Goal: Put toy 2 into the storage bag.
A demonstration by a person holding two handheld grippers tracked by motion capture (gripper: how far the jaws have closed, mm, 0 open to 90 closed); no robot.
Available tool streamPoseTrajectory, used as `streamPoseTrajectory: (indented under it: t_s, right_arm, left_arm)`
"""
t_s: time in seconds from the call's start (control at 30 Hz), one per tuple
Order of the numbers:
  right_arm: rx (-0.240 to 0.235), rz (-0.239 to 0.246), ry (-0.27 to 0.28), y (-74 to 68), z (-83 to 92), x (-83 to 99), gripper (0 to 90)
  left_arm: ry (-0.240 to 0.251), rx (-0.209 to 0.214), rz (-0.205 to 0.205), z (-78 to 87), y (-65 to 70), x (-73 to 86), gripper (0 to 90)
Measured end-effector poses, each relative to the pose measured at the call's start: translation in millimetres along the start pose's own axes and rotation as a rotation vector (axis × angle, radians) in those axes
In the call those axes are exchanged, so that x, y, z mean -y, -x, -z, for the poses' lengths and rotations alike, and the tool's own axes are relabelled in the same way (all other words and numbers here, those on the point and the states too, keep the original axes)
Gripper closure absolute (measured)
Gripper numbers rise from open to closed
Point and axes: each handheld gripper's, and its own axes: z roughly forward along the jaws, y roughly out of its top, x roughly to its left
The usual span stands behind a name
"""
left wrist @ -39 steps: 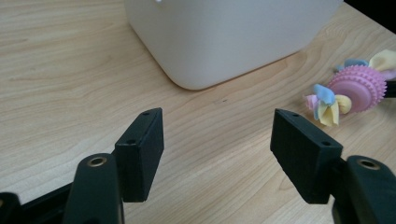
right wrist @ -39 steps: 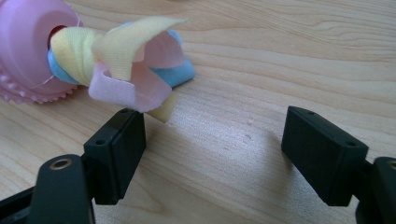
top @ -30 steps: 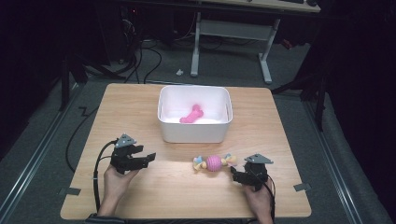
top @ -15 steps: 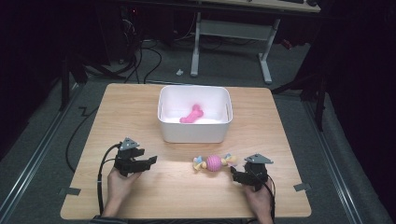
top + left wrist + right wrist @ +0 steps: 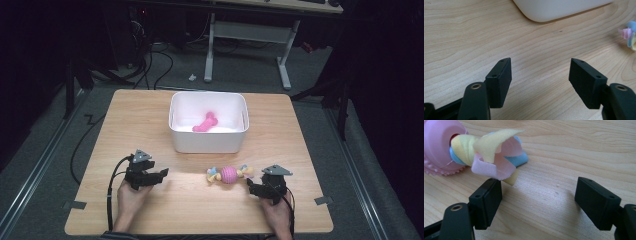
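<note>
Wooden table point(image 5: 150, 125): left gripper point(image 5: 161, 175) had retreated nearward, spread, empty; right gripper point(image 5: 252, 189) spread beside rope toy point(image 5: 229, 174), likely next pickup.

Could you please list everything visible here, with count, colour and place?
table: one, light wood, centre of the high view
bin: one, white, on the far middle of the table
bone-shaped toy: one, pink, inside the bin
ball toy with cloth strips: one, pink ball with yellow, blue and pink strips, on the table in front of the bin
desk frame: one, pale grey legs, on the floor beyond the table
cables: several, black, on the floor at far left
tape pieces: two, grey, at the table's near corners
left hand-held gripper: one, black, jaws apart, near left of the table
right hand-held gripper: one, black, jaws apart, beside the toy's cloth end
hands: two, at the near edge
</note>
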Motion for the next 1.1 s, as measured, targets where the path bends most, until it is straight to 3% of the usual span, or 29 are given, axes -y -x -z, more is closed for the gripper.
streamPoseTrajectory:
  t_s: [0.77, 1.0, 1.1]
  right_arm:
    - [-0.001, -0.001, -0.001, 0.1, 0.0, 0.0, 22.0]
    - [-0.003, 0.001, 0.0, 0.5, -0.1, -0.2, 21.6]
    - [-0.011, 0.009, -0.003, 0.3, -0.5, -0.3, 19.4]
  left_arm:
    - [-0.022, -0.059, -0.015, -13.2, -0.9, 9.0, 35.0]
    - [0.019, -0.083, -0.029, -13.3, -0.5, 15.4, 34.9]
    - [0.03, -0.121, -0.059, -14.4, 2.8, 18.4, 33.6]
